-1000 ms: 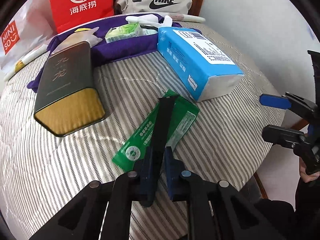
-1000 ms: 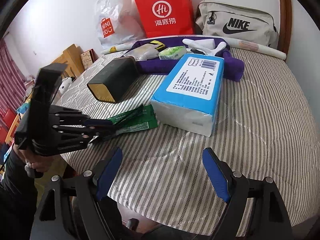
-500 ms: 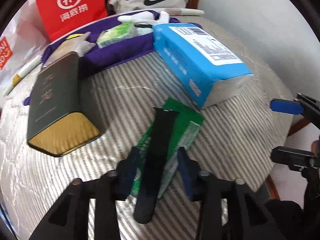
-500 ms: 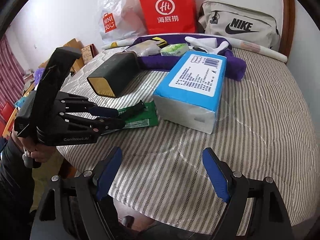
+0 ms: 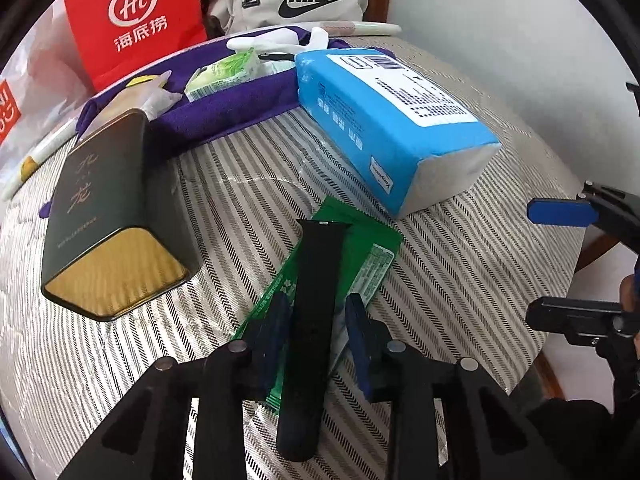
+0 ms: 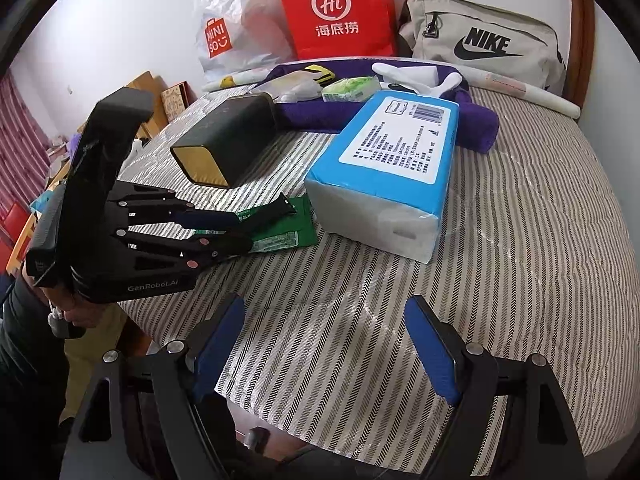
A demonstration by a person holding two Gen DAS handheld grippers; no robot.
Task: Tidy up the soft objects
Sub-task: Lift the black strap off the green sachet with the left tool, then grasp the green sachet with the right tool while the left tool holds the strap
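bare striped mattress [image 6: 520, 240] open at right & front edge, blue tissue pack [image 6: 384, 168] blocks centre, dark tin [image 6: 228, 140] at left, narrow gap btwn them, purple cloth [image 6: 476, 128] w/ clutter behind

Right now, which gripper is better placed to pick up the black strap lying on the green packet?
Left. The left gripper already straddles the black strap on the green packet, jaws just closing. The right gripper hangs open over bare bedding.
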